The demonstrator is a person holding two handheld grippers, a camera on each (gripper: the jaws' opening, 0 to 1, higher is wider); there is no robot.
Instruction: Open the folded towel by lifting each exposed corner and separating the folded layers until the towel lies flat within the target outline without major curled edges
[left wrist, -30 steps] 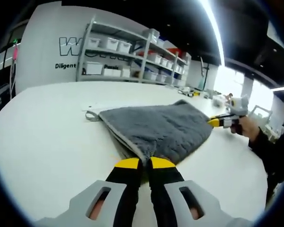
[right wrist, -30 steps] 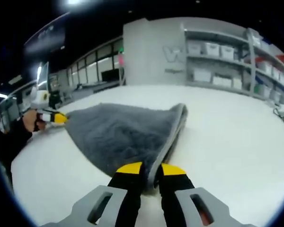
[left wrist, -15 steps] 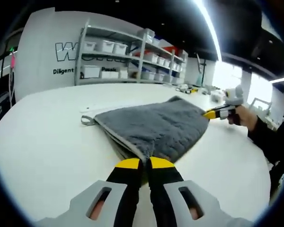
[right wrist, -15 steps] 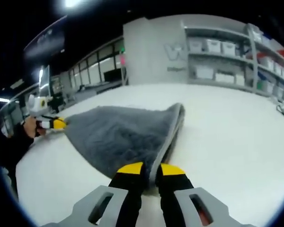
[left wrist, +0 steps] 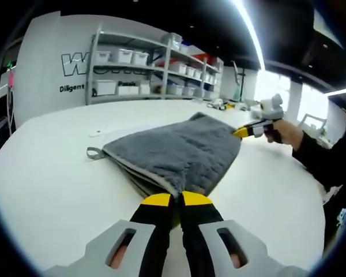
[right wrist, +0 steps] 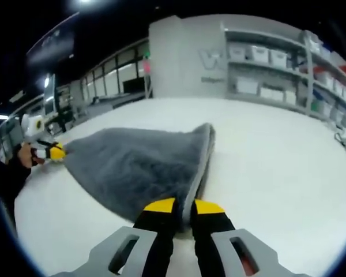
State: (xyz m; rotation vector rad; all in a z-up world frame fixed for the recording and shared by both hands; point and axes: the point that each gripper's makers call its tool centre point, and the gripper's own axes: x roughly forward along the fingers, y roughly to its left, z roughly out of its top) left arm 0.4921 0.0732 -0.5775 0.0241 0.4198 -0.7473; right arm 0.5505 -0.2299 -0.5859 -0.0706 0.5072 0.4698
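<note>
Pinching neighbouring corners, the left gripper (left wrist: 174,200) and right gripper (right wrist: 177,205) clamp the folded grey fluffy towel (left wrist: 176,150), stretched between them and reaching forward over the white table (left wrist: 52,173).

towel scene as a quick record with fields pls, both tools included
towel: grey, folded layers, held taut between two corners
table: white, towel's far part rests on it
left tool: shut on towel's near corner
right tool: shut on towel's other corner
loop: small tag at towel's far left corner in the left gripper view
shelves: behind the table, stocked with white bins
task state: towel not yet unfolded
</note>
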